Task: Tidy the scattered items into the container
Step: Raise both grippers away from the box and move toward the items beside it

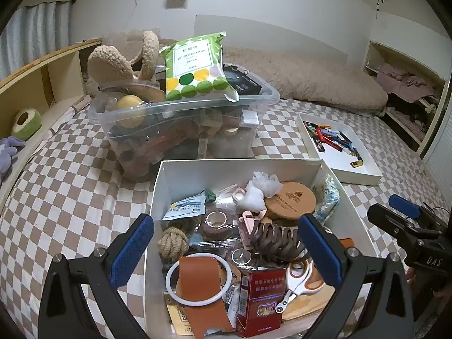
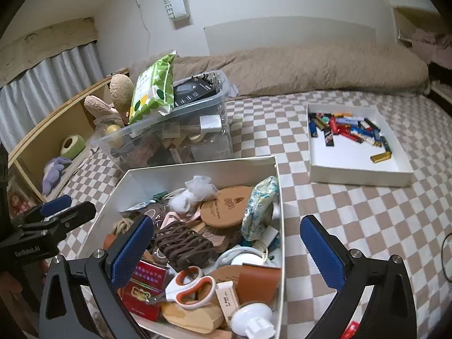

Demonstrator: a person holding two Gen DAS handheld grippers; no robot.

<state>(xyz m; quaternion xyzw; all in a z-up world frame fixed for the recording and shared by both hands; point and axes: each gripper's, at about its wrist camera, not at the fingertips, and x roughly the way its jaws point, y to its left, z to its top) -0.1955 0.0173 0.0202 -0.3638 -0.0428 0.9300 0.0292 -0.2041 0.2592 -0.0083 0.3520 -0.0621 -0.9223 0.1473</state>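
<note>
A white rectangular cardboard box (image 1: 296,166) sits on the bed's beige-and-white checkered sheet (image 1: 70,197), and it is heaped with small household things. Inside the box, near its front edge, lie a red printed carton (image 1: 261,296), a pair of scissors with orange-and-white handles (image 1: 299,282), a white plastic ring (image 1: 197,279) over a tan leather flap (image 1: 197,276), and a knotted ball of beige rope (image 1: 172,243). Toward the middle of the box a dark brown claw hair clip (image 1: 275,240) rests beside a round wooden lid with a stamped logo (image 1: 291,200), with a tuft of white gauze (image 1: 264,183) toward the back wall. Behind the box stands a clear plastic storage bin (image 1: 183,118) topped by a green-dotted white tissue pack (image 1: 197,65). To the right of the box, well apart from it, a shallow white tray (image 2: 358,169) holds a jumble of coloured lighters (image 2: 347,130). The left gripper (image 1: 226,251) hangs over the front of the box with its blue-padded fingers (image 1: 132,251) spread wide and nothing between them. The right gripper (image 2: 226,254) hovers over the box's right front corner, its blue fingers (image 2: 322,251) released and fully apart, one over the contents and one over the sheet, holding nothing.
</note>
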